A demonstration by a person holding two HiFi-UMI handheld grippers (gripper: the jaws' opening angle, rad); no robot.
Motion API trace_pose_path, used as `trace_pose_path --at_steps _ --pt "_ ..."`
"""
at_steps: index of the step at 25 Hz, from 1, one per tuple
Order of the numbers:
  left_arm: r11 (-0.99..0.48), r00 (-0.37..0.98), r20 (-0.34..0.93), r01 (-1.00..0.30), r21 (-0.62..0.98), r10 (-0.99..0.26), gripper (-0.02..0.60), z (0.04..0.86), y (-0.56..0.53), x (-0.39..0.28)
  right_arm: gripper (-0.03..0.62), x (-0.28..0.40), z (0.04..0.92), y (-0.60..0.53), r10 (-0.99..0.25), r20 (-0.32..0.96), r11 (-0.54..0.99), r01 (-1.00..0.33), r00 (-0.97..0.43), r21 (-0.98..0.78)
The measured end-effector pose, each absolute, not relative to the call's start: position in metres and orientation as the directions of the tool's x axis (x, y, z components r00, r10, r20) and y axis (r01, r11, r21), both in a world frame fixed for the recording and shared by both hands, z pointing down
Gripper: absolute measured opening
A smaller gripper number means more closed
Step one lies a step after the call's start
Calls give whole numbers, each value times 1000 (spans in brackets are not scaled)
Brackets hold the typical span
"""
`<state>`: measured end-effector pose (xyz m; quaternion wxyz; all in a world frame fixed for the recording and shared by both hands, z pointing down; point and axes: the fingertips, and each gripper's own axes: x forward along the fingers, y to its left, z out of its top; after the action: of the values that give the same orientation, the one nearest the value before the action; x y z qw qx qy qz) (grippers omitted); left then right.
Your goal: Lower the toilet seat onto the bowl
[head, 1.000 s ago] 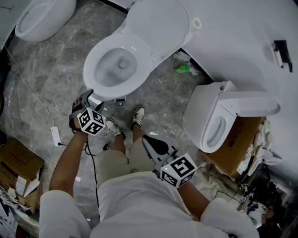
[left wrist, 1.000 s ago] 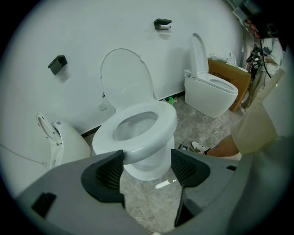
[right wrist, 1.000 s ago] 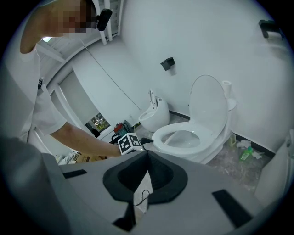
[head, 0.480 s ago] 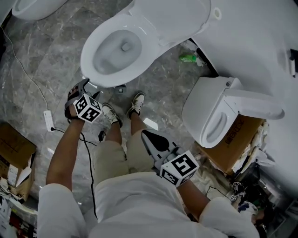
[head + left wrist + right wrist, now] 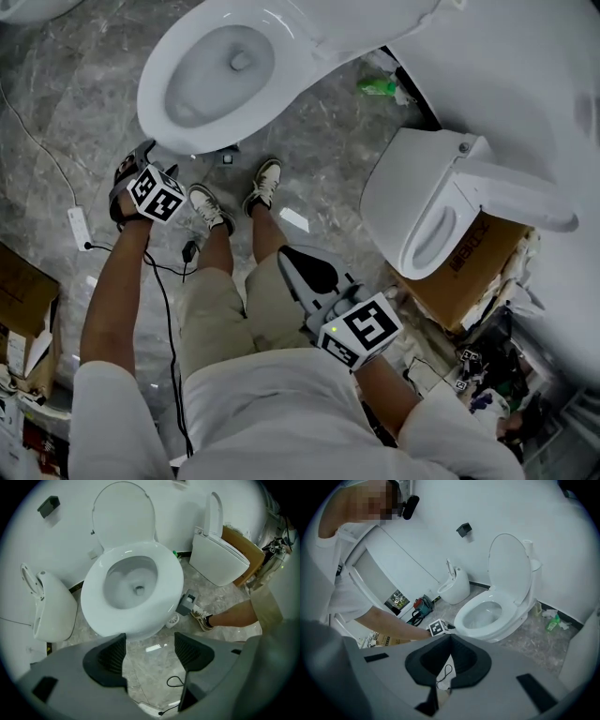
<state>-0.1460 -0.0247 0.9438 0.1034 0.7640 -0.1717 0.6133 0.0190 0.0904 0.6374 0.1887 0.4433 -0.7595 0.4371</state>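
Framing has been shifted since 1 s ago: the bowl (image 5: pixel 206 70) is now seen higher and further left in head view, w/ the left gripper (image 5: pixel 139 155) kept just by its near rim. Its jaws are spread, nothing betw. them. Flat on the bowl is seen the toilet seat (image 5: pixel 164 573), lid (image 5: pixel 124 513) upright. Over the thigh (image 5: pixel 225 300) is held the right gripper (image 5: pixel 287 257), jaws pressed together, empty.
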Motion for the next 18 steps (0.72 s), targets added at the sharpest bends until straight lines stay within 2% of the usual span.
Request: trace_pose_path --at_steps 6,8,13,18 --pt "-935 150 981 -349 -64 -123 316 981 -25 -150 -2 22 659 94 -464 697 225 -834 -547 -504" --pt "-927 162 973 -363 -98 -166 273 981 -30 -151 -2 21 663 94 -457 696 230 -829 -555 -510" --pt "-934 203 968 -351 -72 -151 275 980 -27 -150 -2 14 662 82 -458 682 261 -820 -570 -510" --pt "-896 215 966 -442 -35 -144 275 961 -28 -154 -2 13 642 67 -484 657 286 -814 -578 -506"
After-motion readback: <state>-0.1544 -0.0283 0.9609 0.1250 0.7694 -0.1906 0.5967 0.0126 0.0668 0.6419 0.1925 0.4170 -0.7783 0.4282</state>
